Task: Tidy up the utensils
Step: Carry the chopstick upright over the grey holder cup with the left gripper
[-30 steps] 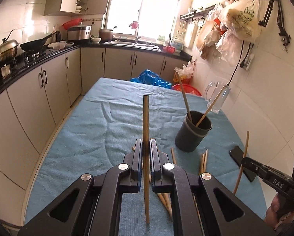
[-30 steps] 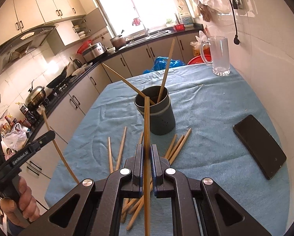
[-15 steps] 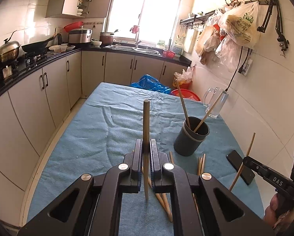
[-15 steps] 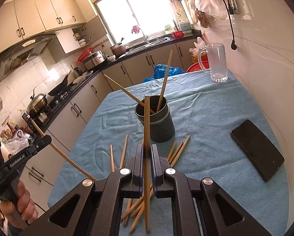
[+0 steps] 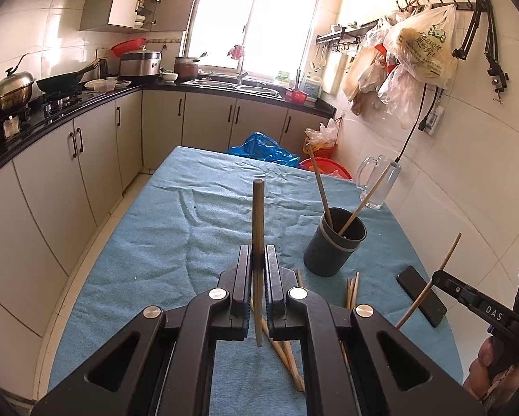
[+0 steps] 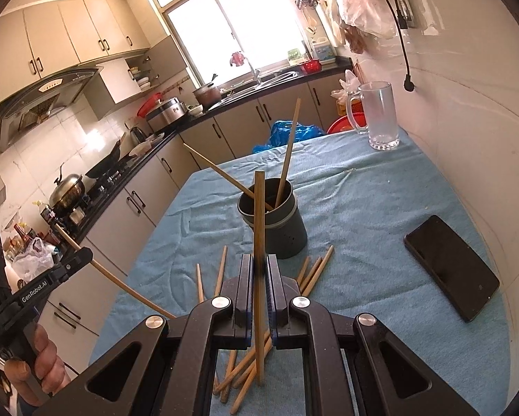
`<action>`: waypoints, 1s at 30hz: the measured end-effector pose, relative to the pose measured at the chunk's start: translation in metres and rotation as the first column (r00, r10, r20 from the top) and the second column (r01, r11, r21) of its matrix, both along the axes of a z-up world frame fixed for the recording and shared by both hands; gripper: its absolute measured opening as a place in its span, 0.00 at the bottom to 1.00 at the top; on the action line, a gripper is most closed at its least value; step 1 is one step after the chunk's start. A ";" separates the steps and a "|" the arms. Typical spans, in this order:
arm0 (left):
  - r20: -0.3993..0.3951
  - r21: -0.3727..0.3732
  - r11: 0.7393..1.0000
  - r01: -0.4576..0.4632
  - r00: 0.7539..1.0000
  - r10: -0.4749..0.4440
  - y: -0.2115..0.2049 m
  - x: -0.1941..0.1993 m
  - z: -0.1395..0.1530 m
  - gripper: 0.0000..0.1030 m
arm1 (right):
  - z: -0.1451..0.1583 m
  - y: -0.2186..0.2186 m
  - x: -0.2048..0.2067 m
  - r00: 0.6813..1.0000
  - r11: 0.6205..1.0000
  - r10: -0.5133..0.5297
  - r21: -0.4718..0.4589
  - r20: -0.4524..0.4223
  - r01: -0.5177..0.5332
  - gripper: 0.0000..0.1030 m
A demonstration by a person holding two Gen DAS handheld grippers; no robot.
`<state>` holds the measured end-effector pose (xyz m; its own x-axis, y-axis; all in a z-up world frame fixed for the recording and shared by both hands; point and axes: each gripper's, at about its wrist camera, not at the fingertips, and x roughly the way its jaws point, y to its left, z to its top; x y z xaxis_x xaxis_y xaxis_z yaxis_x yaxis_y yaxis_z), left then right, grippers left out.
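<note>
Gripping one chopstick [image 5: 257, 228] each, both claws, blue-clothed table [image 5: 176, 228], kitchen cabinets [image 5: 96, 152].

"DAS" is printed in white on the right gripper [image 5: 433, 279], seen from left wrist cam; "GenRobot.AI" is read on the left gripper [image 6: 82, 254], seen from right wrist cam; green print on the plastic bag [image 5: 422, 45] can't be made out
</note>
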<state>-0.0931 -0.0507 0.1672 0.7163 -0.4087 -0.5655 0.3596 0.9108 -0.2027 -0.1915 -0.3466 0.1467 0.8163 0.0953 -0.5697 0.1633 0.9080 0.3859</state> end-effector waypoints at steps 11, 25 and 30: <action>0.008 -0.005 1.000 0.023 1.000 -0.023 -0.007 0.002 0.013 0.06 | 0.009 -0.005 -0.001 1.000 1.000 -0.010 0.012 0.019 0.010 0.07; 0.006 -0.010 0.996 0.089 0.996 -0.089 -0.035 0.019 0.038 0.06 | 0.043 -0.026 0.012 0.997 0.999 -0.036 0.027 0.065 0.034 0.07; 0.018 -0.014 0.994 0.110 0.994 -0.110 -0.047 0.030 0.054 0.06 | 0.055 -0.036 0.022 0.996 0.998 -0.049 0.040 0.074 0.046 0.07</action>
<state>-0.0631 -0.0981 0.2213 0.6763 -0.4935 -0.5469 0.4608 0.8627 -0.2085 -0.1696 -0.3829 0.2018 0.8607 0.0754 -0.5035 0.1755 0.8844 0.4325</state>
